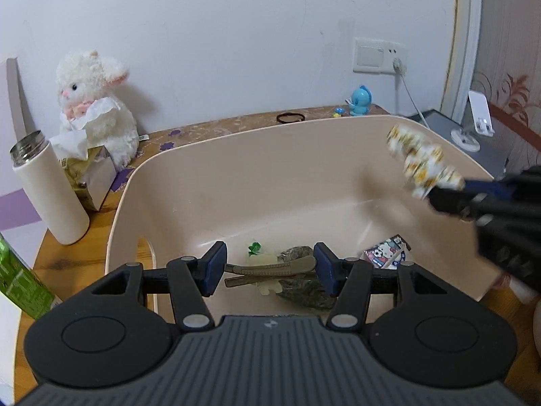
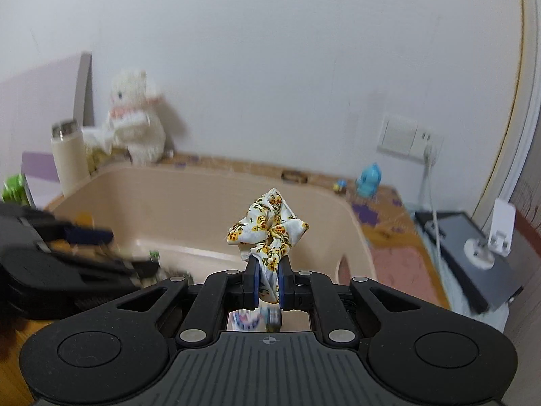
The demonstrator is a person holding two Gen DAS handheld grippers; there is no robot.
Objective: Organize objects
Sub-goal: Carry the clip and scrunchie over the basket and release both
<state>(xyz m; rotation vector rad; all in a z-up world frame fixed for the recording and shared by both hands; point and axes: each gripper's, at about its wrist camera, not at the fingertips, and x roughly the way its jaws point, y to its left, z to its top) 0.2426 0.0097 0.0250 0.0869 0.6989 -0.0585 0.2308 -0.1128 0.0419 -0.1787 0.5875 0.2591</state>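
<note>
**Right wrist view: scrunchie held over bin**

Right wrist view: floral scrunchie (image 2: 267,226) pinched between the right gripper (image 2: 268,282) pads, above the pink bin (image 2: 189,203). Left gripper (image 1: 267,268) – jaws spread, either side of a hair clip (image 1: 270,269) low in the bin; contact unclear. Plush sheep (image 1: 96,105) – on the table behind.
</note>
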